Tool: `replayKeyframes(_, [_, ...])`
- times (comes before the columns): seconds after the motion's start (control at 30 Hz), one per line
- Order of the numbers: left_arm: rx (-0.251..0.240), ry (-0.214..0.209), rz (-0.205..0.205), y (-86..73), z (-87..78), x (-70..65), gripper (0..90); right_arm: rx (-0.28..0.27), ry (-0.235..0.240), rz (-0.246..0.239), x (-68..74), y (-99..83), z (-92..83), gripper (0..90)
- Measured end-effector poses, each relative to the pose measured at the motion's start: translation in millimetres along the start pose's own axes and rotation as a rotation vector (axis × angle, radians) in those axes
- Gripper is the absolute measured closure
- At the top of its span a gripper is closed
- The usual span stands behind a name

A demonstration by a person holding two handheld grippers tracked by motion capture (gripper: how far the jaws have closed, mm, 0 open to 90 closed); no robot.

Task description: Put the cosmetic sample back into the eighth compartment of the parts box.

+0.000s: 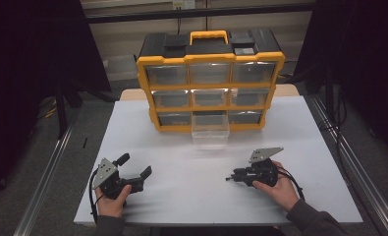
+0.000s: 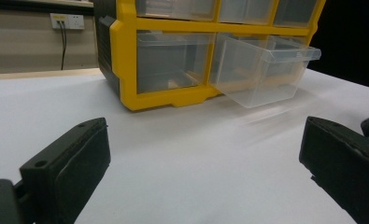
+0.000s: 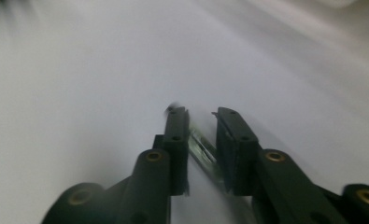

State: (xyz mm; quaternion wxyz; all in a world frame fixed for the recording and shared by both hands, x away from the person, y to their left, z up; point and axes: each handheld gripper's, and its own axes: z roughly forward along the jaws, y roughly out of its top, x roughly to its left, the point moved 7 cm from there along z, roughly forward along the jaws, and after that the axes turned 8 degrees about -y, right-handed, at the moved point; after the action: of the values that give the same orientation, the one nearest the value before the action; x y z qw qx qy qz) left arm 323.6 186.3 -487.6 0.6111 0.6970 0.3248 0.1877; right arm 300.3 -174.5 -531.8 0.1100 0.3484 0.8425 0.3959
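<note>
At a white table (image 1: 181, 196), the right gripper (image 1: 229, 178) pinches a thin, dark, rod-like object (image 3: 203, 151) low over the surface, the pulled-out clear drawer (image 1: 210, 130) of the yellow organizer (image 1: 210, 88) ahead and leftward, while the left gripper (image 1: 135, 164) rests spread wide.

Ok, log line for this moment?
left claw: open, low over table | right claw: nearly closed, thin shiny thing between jaws, grip unclear | bottom-middle drawer: pulled out
</note>
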Motion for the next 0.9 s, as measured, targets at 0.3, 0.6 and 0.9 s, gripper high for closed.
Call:
replayKeyframes(0.3, [-0.005,0.009,-0.007,0.3,0.4,0.7,2.0,0.012,0.016,0.011,-2.7,-0.8,0.7,81.0])
replayKeyframes(0.6, [0.008,0.013,0.017,0.1,-0.6,2.7,2.0,-0.007,0.059,0.031,0.8,8.0,-5.7,81.1])
replayKeyframes(0.9, [-0.004,0.009,0.003,0.4,1.2,1.3,2.0,-0.01,0.093,0.042,2.2,17.9,-11.9,81.1])
